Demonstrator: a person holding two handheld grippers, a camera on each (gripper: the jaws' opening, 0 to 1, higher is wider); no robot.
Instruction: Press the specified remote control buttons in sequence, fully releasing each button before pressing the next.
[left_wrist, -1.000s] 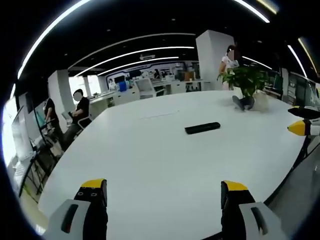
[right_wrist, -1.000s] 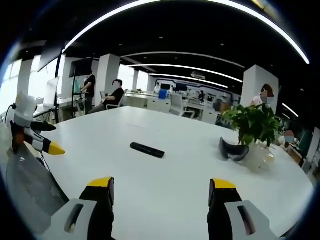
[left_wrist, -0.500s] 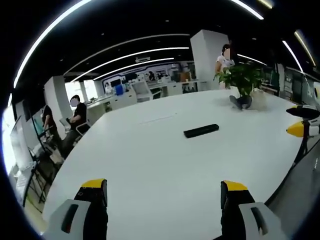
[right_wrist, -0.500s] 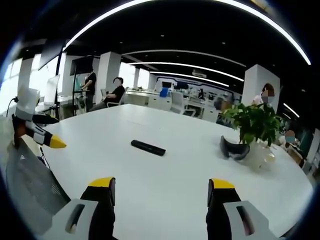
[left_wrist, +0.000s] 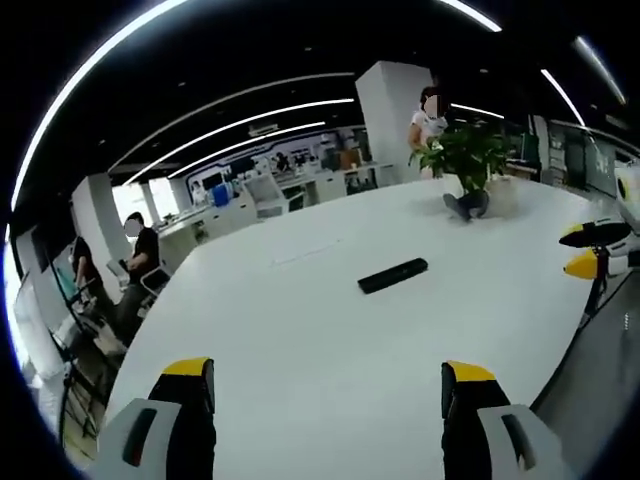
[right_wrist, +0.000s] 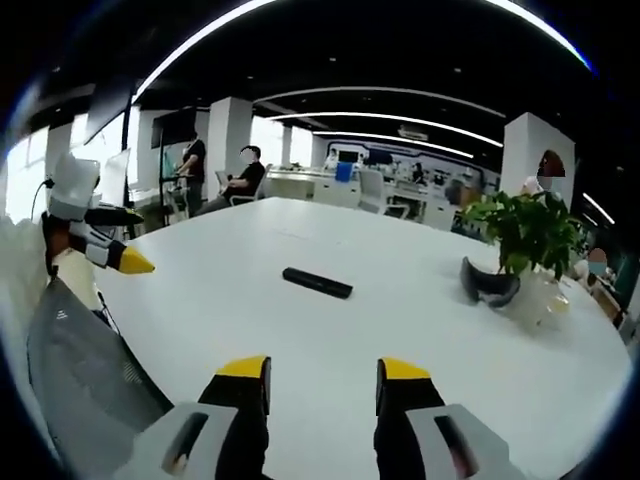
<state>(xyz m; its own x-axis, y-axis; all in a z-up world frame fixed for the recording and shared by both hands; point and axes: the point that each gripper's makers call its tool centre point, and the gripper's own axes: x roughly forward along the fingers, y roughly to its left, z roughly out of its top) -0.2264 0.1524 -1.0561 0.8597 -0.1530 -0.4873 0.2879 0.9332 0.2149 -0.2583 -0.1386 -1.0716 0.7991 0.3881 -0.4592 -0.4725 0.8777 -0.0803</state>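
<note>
A black remote control (left_wrist: 393, 275) lies flat near the middle of the white table (left_wrist: 290, 340), well ahead of both grippers. My left gripper (left_wrist: 326, 385) is open and wide, with only the table top between its yellow-tipped jaws. In the right gripper view the remote (right_wrist: 317, 283) lies ahead and slightly left. My right gripper (right_wrist: 324, 378) is open with a narrower gap, holding nothing. The right gripper (left_wrist: 592, 250) enters the left gripper view at the right edge. The left gripper (right_wrist: 100, 248) shows at the left of the right gripper view.
A potted plant (right_wrist: 530, 235) stands at the far side of the table (right_wrist: 430, 330) with a dark goggle-like object (right_wrist: 490, 285) at its base. A mesh chair back (right_wrist: 85, 365) sits at the near table edge. People sit and stand at desks (left_wrist: 135, 250) behind.
The right gripper's jaws have come closer together. Both cameras have shifted a little; the remote stays where it was on the table.
</note>
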